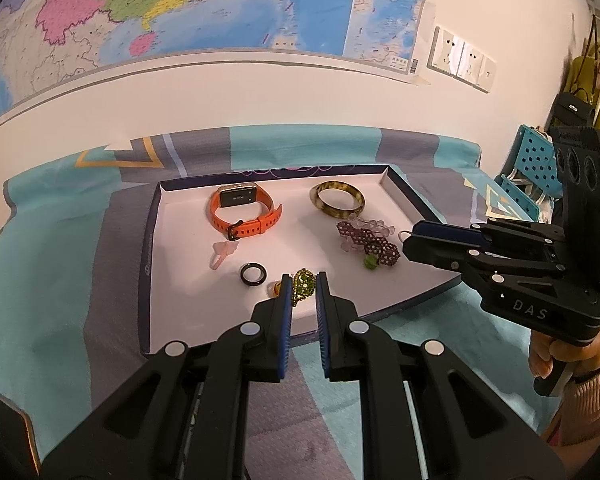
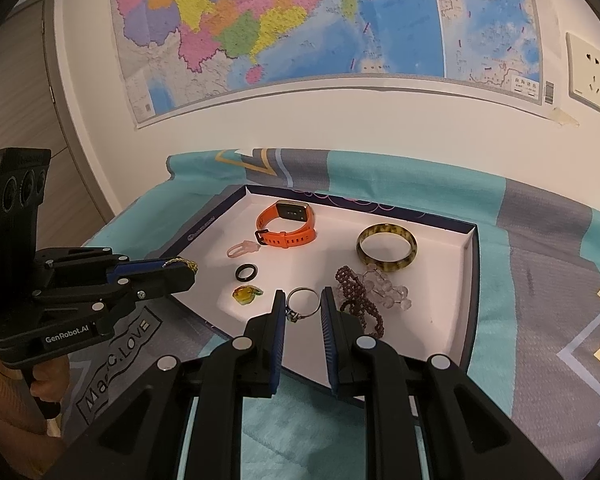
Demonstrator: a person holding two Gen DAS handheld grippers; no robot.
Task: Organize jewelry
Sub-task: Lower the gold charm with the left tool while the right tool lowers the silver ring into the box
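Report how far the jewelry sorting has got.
Done: orange watch, bangle and black ring lie in the tray. In hand: left tongs grip a green beaded piece, right tongs a silver ring. Remaining: apparently setting both down.

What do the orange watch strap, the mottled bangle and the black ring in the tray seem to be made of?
Orange watch strap: probably silicone or rubber; matte, flexible, with punched holes. Mottled bangle: looks like glossy resin or stone; translucent yellow-brown patches with highlights. Black ring: smooth and shiny, perhaps ceramic or polished stone; the views cannot settle it.
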